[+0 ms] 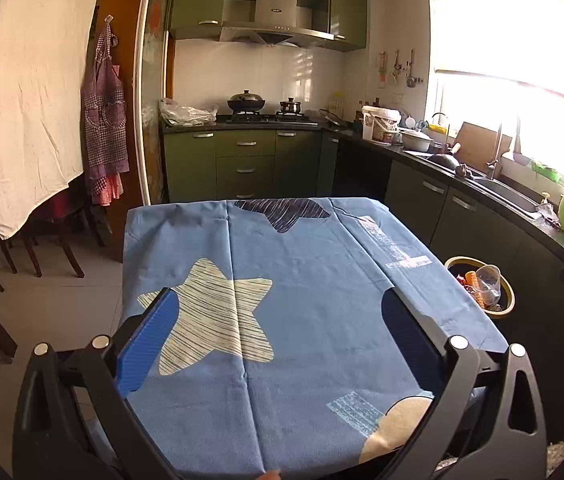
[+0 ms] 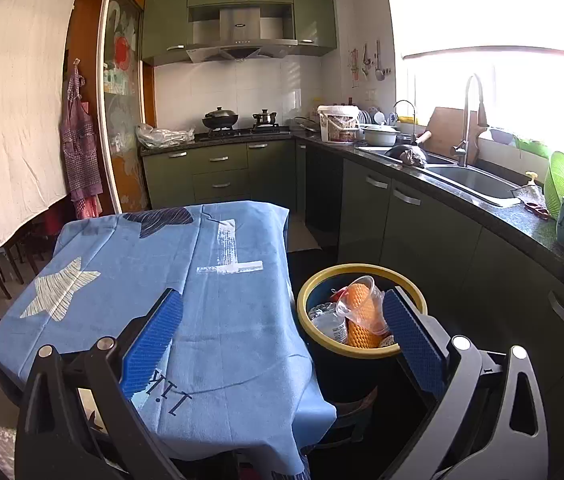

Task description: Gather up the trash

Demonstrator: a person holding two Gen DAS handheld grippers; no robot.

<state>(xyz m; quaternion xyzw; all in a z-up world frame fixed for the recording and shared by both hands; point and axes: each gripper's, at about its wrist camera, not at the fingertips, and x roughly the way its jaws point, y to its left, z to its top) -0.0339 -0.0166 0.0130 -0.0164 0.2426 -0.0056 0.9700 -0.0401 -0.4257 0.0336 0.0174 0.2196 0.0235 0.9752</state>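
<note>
bin full, desk bare

right tongs (image 2: 282, 336) spread wide and empty, hanging just short of the yellow-rimmed bin (image 2: 362, 354), slightly right of centre; clear cup (image 2: 362, 304) and orange mesh tilted inside. left tongs (image 1: 278, 340) equally wide, empty, farther off over the blue star-print desk (image 1: 302, 264). green kitchen cabinets beyond.

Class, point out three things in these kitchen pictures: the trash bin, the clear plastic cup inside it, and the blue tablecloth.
Trash bin (image 2: 314, 280): right wrist view, on its yellow rim.
Clear plastic cup (image 2: 358, 292): right wrist view, on its side wall near the mouth.
Blue tablecloth (image 1: 314, 280): left wrist view, on plain blue fabric mid-table.
</note>
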